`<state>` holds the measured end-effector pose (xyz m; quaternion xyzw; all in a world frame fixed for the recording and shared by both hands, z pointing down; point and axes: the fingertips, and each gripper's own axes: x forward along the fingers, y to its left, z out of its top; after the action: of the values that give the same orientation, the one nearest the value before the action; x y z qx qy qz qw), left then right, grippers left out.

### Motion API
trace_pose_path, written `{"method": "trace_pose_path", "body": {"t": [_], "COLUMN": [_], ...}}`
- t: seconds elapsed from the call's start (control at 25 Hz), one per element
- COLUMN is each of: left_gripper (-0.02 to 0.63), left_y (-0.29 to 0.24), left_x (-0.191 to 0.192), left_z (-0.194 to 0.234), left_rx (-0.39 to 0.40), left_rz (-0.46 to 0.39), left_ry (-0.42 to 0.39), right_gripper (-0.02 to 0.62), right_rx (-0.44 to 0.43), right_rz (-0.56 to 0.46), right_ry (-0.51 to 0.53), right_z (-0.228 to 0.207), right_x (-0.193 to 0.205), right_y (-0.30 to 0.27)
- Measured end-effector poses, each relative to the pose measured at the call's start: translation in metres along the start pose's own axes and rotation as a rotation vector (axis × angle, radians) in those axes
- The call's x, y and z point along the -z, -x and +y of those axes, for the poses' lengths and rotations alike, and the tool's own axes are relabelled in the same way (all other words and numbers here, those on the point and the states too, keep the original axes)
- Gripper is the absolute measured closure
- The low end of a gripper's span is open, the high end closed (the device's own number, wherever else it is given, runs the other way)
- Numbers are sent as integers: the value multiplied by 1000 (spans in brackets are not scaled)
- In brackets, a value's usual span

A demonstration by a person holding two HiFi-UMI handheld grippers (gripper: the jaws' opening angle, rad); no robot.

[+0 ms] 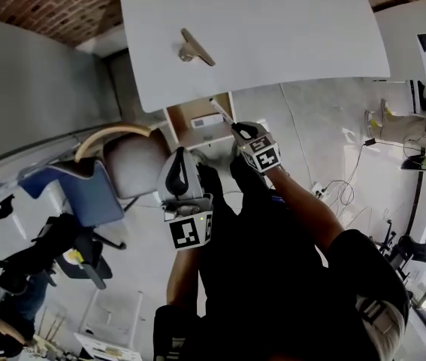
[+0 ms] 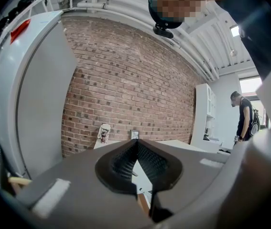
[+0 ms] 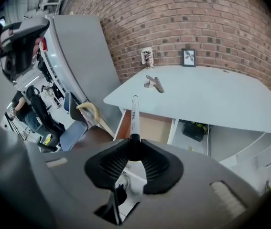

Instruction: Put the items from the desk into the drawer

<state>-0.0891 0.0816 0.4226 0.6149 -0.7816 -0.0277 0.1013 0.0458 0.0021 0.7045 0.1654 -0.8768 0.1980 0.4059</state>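
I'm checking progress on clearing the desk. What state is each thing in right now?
Right gripper: jaws shut on the marker.
Marker: held, sticking out ahead of the jaws.
Left gripper: jaws shut, nothing between them.
Drawer: open, under the desk.
Stapler-like tool: lying on the desk, not yet picked up.
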Motion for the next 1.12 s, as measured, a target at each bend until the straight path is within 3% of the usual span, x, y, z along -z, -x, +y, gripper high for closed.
{"method": "trace_pose_path", "body": {"t": [0.6,1.12], "left_gripper": [594,594], "left_y": [-21,-33], "left_x": [66,109], "left_z": [7,9], "left_rx": [5,-6], "left_rz": [58,105], "left_ry": [22,77], "right_gripper": [518,518], "right_rx": [55,130], "right_rz": [162,345], "right_ry": [-74,-207], "right_z": [-37,-60], "right_x": [78,140], "right_y": [-94,-128]}}
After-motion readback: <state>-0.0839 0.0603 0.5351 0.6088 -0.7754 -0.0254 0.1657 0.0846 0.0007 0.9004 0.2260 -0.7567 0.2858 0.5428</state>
